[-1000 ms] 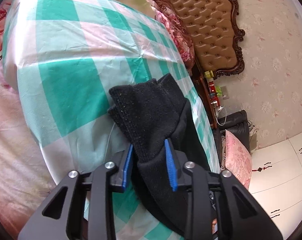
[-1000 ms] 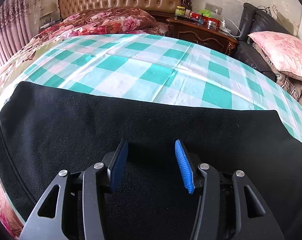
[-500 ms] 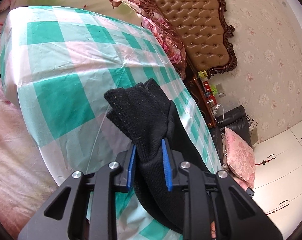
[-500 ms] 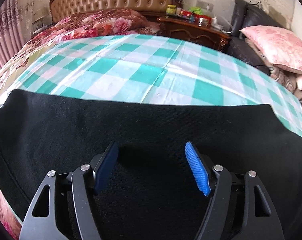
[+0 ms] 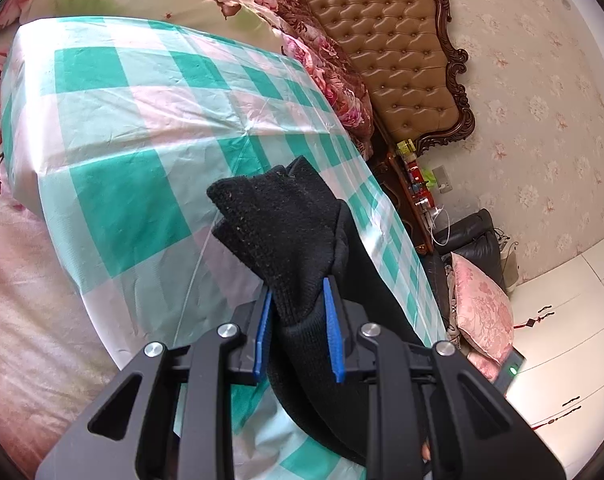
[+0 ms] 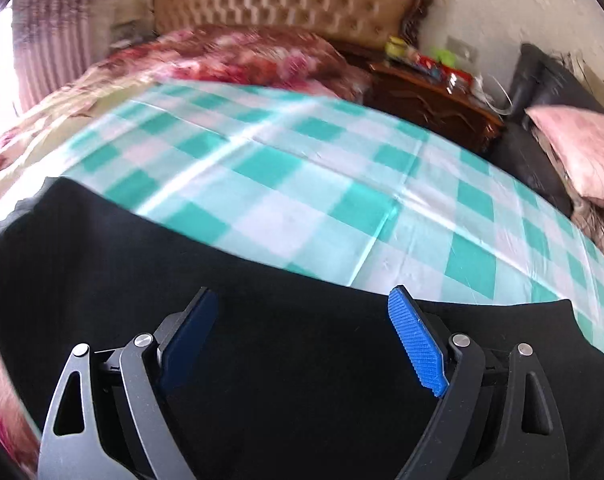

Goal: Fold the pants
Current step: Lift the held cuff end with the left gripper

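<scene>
Left fingers: the left gripper (image 5: 299, 330) is clamped on a bunched black cuff of the pants (image 5: 277, 236). The blue pads (image 5: 330, 332) press the knit from both sides, and the cuff end sticks out past the tips, toward the far side.

Right fingers: the right gripper (image 6: 302, 340) has its jaws opening, wide apart now. Black cloth lies under and between them, but neither pad (image 6: 416, 344) presses on it, so nothing is gripped.

Pants, where: in the right wrist view they lie as a broad flat black panel (image 6: 261, 344) across the near part of the bed. In the left wrist view a leg trails from the grip toward the near right.

Surface: a checked green-and-white sheet (image 5: 149, 128) covers the bed. The tufted headboard (image 6: 285, 0) is at the far end, floral bedding (image 5: 330, 80) lies beside the sheet, and a pink pillow (image 6: 582, 148) is at far right.

Risk, left side: the cuff is a thick roll, not a flat layer. If pulled hard it may slip out, or it may drag the flat panel and spoil the fold.

Risk, right side: with no grip there, nothing pins the panel, so it could shift or wrinkle.

Change, right: a second ago the jaws were about half as far apart, and the view is now blurred and tilted.

Change, left: the grip is slightly tighter than a second ago, the cuff much the same.
</scene>
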Demonstrator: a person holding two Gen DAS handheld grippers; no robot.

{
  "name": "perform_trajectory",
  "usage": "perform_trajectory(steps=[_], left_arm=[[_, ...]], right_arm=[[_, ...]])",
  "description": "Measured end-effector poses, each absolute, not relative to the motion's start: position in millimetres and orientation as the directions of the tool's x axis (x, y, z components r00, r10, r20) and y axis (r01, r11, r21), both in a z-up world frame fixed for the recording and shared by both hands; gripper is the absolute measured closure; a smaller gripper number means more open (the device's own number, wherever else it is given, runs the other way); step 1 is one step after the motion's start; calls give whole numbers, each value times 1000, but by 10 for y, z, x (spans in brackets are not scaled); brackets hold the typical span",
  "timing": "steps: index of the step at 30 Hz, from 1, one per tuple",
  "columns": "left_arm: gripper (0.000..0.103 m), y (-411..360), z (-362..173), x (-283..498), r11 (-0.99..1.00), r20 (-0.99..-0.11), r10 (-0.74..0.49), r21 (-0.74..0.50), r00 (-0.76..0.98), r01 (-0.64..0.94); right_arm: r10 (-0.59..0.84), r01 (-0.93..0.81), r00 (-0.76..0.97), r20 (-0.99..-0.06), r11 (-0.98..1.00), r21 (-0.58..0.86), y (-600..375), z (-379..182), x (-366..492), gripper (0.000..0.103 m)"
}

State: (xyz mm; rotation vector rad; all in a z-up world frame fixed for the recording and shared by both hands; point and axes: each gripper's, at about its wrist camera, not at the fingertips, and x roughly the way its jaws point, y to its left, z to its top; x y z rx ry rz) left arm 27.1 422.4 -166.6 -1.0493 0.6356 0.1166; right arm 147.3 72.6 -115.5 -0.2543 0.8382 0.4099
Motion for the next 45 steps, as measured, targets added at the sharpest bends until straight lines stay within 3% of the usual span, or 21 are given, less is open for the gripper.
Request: perform_trajectory(steps=[4, 9, 12, 18, 21, 23, 25, 28, 30, 33, 35, 37, 39, 41, 43, 45], left_arm=[[79, 4219, -1680, 261, 514, -547, -197, -765, 814, -389], [79, 4193, -1624, 273, 536, -544, -186, -754, 818, -379], [79, 4184, -1610, 281, 541, -548, -182, -749, 816, -382], [79, 4186, -1605, 288, 541, -547, -183, -750, 817, -381], [79, 4183, -1618, 305, 540, -552, -180, -747, 814, -387], [79, 4190, -1629, 300, 541, -557, -177, -744, 812, -392], [79, 4189, -1629, 291, 541, -556, -178, -745, 812, -391], [79, 4183, -1631, 286, 536, -555, -180, -747, 812, -392], [79, 4176, -1617, 274, 539, -552, -180, -748, 814, -388], [79, 4176, -1625, 283, 540, -553, -179, -747, 814, -388], [79, 4172, -1635, 284, 540, -556, -176, -744, 812, -393], [79, 4170, -1638, 269, 542, -559, -174, -742, 811, -395], [79, 4177, -1638, 251, 537, -558, -178, -745, 811, -395], [79, 4174, -1635, 244, 538, -559, -176, -744, 810, -396], [79, 4177, -1625, 237, 539, -557, -177, -745, 812, -393], [79, 4187, -1620, 232, 543, -554, -178, -745, 814, -388]], right_arm=[[305, -389, 520, -798, 916, 97, 395, -1196, 1478, 18], [217, -243, 508, -834, 965, 103, -101, -1329, 1532, 18], [250, -189, 507, -825, 966, 177, -415, -1332, 1672, 20], [46, -10, 610, -791, 999, 50, -988, -1068, 1914, 20], [98, -168, 590, -801, 986, -3, -971, -1038, 1875, 20], [72, -334, 551, -831, 932, -141, -713, -1180, 1805, 21], [13, -405, 597, -802, 868, -287, -509, -1295, 1771, 22], [-153, -227, 680, -717, 886, -405, -664, -1215, 2066, 21], [-214, -88, 710, -671, 919, -385, -889, -1014, 2168, 21], [-34, -166, 726, -687, 961, -223, -1056, -805, 2080, 21], [-29, -195, 726, -687, 950, -246, -1032, -847, 2014, 20], [47, -340, 652, -757, 910, -237, -877, -1035, 1969, 21], [4, -404, 672, -740, 840, -362, -652, -1214, 1887, 22], [-80, -332, 699, -711, 844, -421, -660, -1287, 2005, 22], [-182, -134, 711, -679, 913, -385, -883, -1155, 2138, 24], [-124, -81, 734, -668, 960, -268, -1084, -987, 2143, 24]])
